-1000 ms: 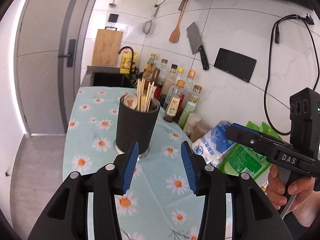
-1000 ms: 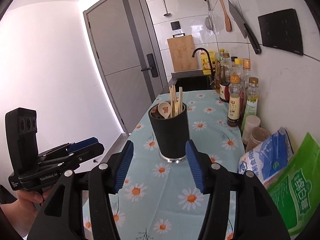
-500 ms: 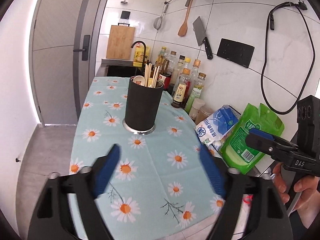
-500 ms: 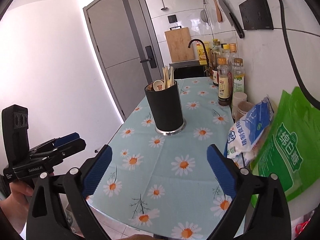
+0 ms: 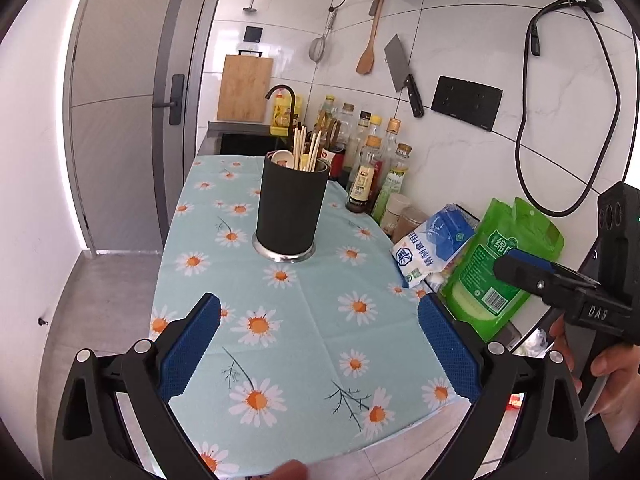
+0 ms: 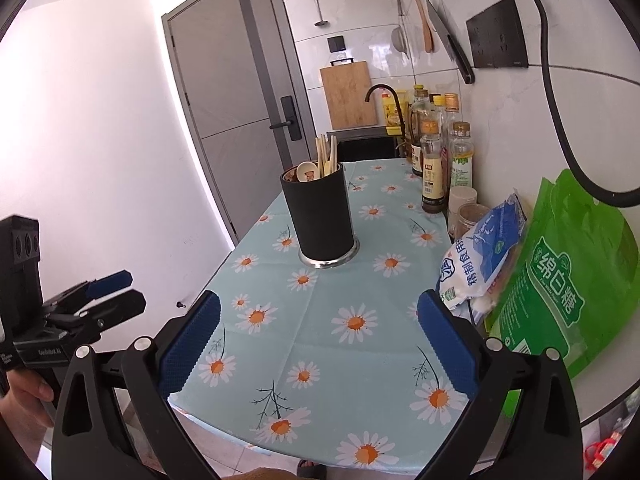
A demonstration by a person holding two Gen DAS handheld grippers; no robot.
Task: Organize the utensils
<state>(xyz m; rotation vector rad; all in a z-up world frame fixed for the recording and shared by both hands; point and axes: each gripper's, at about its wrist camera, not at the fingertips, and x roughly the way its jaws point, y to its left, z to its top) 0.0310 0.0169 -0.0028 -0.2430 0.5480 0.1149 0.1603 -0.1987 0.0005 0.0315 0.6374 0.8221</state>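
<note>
Left gripper (image 5: 319,344) is standing wide open, nothing between its blue pads (image 5: 192,346), jaws having just been opening; it is hovering over the near edge of the daisy tablecloth (image 5: 280,336)

Right gripper (image 6: 319,344) is likewise gaping wide, empty, jaws also having just been opening, blue pads (image 6: 448,346) hanging above the cloth's near end

In the left wrist view the right gripper is showing at 3 o'clock, held by a hand (image 5: 612,376); in the right wrist view the left gripper is sitting at 9 o'clock with a hand (image 6: 24,396) under it

Black utensil holder (image 5: 291,210) is standing upright on the cloth at 12 o'clock from both grippers, well apart from them, on a shiny metal base; chopsticks (image 5: 306,148) and a pale spoon (image 5: 281,157) are sticking out of its top

Sauce bottles (image 5: 370,172) are lining the tiled wall at about 1 o'clock from the holder, two small jars (image 6: 464,208) just beside them

Blue-white bag (image 5: 430,248) and green bag (image 5: 504,268) are leaning at 2 o'clock from the left gripper, touching each other

Wooden spatula (image 5: 370,36) and cleaver (image 5: 400,68) are hanging on the wall, cutting board (image 5: 244,88) behind the sink, grey door at 10 o'clock
</note>
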